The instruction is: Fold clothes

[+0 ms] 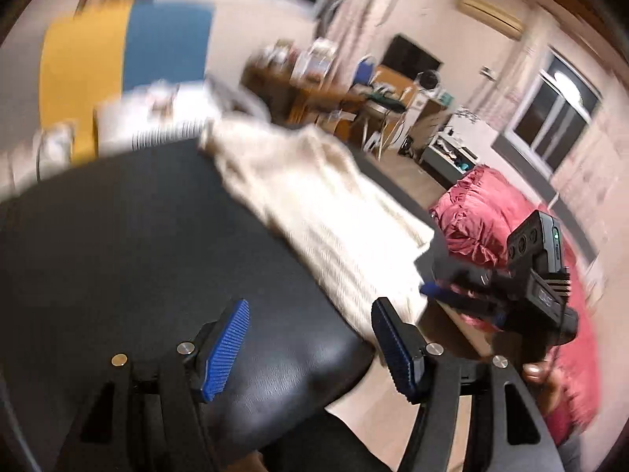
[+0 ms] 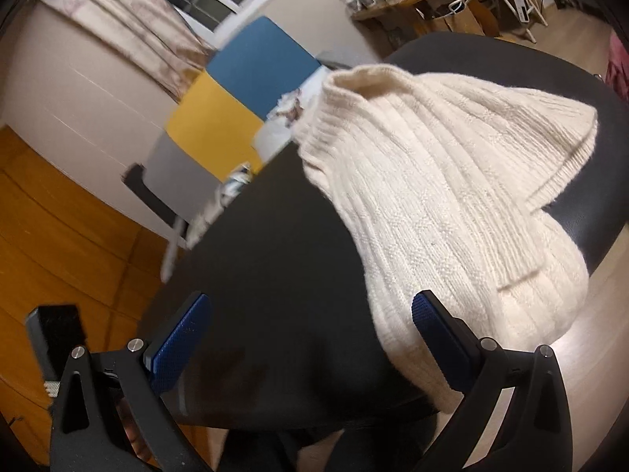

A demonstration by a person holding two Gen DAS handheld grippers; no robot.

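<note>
Black table bears cream knit sweater; hand-held grippers empty.

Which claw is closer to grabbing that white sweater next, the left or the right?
Probably the right claw: it is open, and one finger is already beside the sweater's near edge on the black table. The left claw, also open, sits over bare table.

Warm indoor light is filling both views; motion blur is smearing the left view, fisheye edges are bending, glare is shining on the black counter.
</note>
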